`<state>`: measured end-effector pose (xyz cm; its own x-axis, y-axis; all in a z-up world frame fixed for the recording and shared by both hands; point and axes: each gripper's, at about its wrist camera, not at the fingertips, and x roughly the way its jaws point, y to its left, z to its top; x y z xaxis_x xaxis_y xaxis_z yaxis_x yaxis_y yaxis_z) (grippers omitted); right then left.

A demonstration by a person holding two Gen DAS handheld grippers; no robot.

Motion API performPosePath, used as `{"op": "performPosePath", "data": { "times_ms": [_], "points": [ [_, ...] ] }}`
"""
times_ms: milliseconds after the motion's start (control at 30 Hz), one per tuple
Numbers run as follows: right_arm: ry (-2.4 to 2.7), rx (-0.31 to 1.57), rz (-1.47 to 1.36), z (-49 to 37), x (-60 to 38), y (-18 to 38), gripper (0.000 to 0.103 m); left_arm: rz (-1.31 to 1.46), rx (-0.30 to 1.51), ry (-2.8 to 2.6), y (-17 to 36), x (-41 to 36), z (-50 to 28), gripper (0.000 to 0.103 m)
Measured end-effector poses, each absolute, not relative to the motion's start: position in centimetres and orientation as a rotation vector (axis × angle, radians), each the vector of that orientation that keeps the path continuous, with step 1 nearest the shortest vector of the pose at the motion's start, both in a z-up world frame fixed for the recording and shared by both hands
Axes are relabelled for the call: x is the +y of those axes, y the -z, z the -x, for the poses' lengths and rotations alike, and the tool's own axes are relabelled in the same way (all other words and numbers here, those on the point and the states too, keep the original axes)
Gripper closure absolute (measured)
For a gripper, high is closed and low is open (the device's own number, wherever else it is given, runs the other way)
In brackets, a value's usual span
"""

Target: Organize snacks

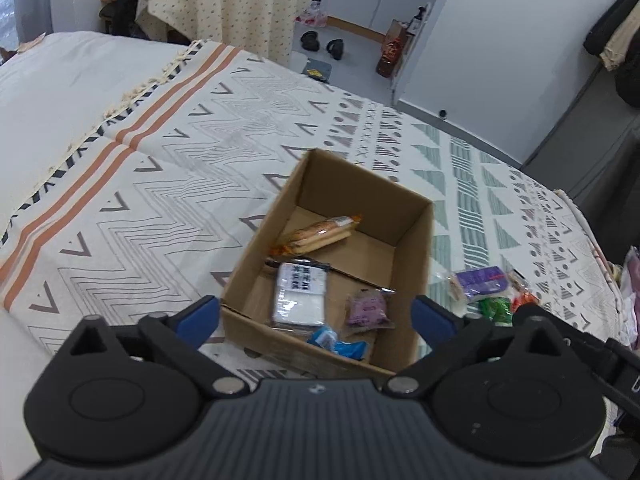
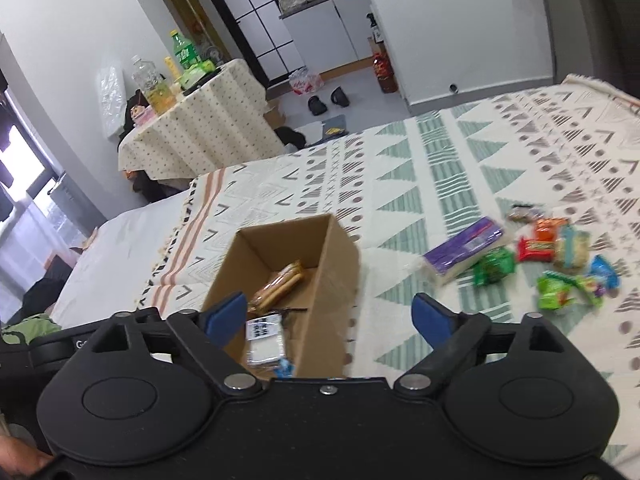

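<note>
- The left gripper (image 1: 316,316) hangs above the near end of the cardboard box (image 1: 412,248), its blue pads spread wide with nothing between them; it grips nothing.
- The right gripper (image 2: 326,316) is also released, jaws wide apart and empty, poised over the box's near right corner.
- The cardboard box sits open-topped on the patterned bedspread (image 1: 168,184), and it serves here as the landmark.
- Inside the box, towards its far end, lies a tan biscuit pack (image 1: 320,232) in clear wrap, set at a slant.
- Nearer than the biscuits, on the box floor, lies a white pouch (image 1: 300,296) with a dark printed label.
- Just right of the white pouch, still inside the box, sits a small purple packet (image 1: 368,308).
- At the box's near wall lies a blue wrapper (image 1: 336,342), touching the near edge of the white pouch.
- Outside the box, to its right on the bedspread, lies a purple and white pack (image 2: 464,252).
- Farther right of the box is a loose cluster of snacks: a green packet (image 2: 494,266), a red packet (image 2: 536,248), an orange packet (image 2: 550,228), a pale yellow pack (image 2: 574,250) and a bright green bag (image 2: 556,290).
- Well beyond the box, off the bed, stands a side table (image 2: 200,132) draped in dotted cloth, bearing bottles.
</note>
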<state>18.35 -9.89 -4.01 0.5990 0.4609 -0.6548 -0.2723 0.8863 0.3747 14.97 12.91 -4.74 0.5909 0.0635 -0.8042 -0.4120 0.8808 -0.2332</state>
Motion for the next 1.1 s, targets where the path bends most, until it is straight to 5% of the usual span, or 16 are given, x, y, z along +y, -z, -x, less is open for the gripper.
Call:
{"op": "performPosePath", "data": {
  "times_ms": [267, 1100],
  "points": [
    [-0.394, 0.784, -0.211, -16.9, -13.8, 2.8, 0.000, 0.383, 0.877, -0.235, 3.4, 8.9, -14.6, 0.000],
    [-0.332, 0.724, -0.217, -12.9, -24.8, 1.4, 0.000, 0.291, 0.843, -0.196, -0.4, -3.3, -11.7, 0.000]
  ]
}}
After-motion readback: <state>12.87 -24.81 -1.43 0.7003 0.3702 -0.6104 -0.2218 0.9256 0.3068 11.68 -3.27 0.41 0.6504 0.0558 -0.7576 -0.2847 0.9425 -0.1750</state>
